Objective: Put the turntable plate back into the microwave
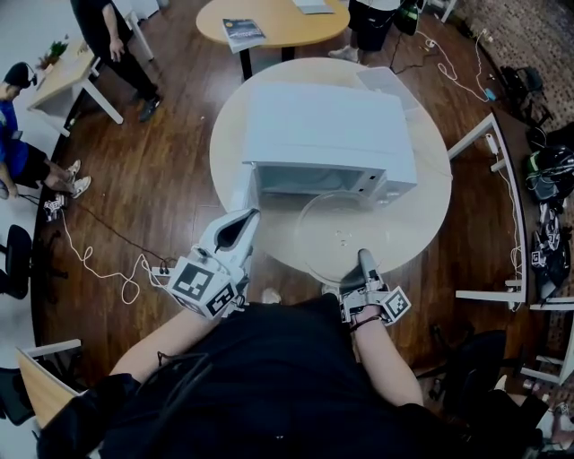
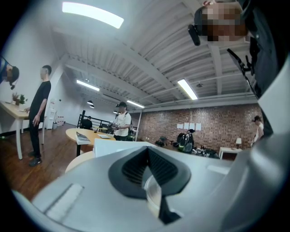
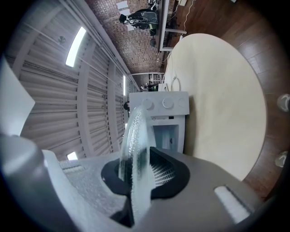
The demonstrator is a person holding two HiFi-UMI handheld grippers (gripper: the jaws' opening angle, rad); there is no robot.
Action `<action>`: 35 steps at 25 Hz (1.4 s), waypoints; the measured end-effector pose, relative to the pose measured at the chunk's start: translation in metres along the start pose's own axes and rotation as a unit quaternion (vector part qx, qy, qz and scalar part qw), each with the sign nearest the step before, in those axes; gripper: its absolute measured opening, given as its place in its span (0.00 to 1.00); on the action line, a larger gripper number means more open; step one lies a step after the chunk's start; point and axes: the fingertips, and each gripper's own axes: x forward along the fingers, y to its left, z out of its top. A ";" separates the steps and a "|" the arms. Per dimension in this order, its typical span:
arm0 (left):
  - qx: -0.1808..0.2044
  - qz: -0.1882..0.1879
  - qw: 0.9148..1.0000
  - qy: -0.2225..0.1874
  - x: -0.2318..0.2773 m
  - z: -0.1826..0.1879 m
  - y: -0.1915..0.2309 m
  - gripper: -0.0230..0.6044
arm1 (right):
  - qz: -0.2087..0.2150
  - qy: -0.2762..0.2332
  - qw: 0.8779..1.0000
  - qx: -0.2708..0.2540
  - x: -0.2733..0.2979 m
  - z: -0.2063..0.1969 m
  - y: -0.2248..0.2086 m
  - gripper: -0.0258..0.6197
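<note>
**Turntable plate held flat before the open microwave**
The turntable plate is clamped at its 5 o'clock rim by the right gripper jaws. The microwave cavity lies at 11 o'clock from it. The left gripper jaws are pressed together at 9 o'clock.

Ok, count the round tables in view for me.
2. The cream table carries the microwave; the tan table stands beyond it, with a magazine on top. More could be out of frame.

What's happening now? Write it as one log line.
right gripper shut on plate | plate in front of open microwave, not inside yet
</note>
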 end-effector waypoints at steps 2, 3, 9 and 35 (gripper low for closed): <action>0.001 -0.003 1.000 -0.003 -0.001 0.000 -0.002 0.04 | 0.001 0.002 1.000 0.000 0.003 -0.003 -0.001 0.10; 0.002 -0.004 1.000 -0.002 -0.002 0.000 -0.003 0.05 | 0.003 0.004 1.000 -0.001 0.004 -0.004 -0.002 0.10; -0.003 -0.009 1.000 0.000 -0.006 -0.002 -0.004 0.04 | 0.007 0.013 1.000 0.004 0.012 -0.017 0.001 0.10; 0.052 0.025 0.998 0.022 -0.015 0.003 -0.004 0.04 | 0.026 0.110 0.994 0.011 0.082 -0.054 -0.002 0.10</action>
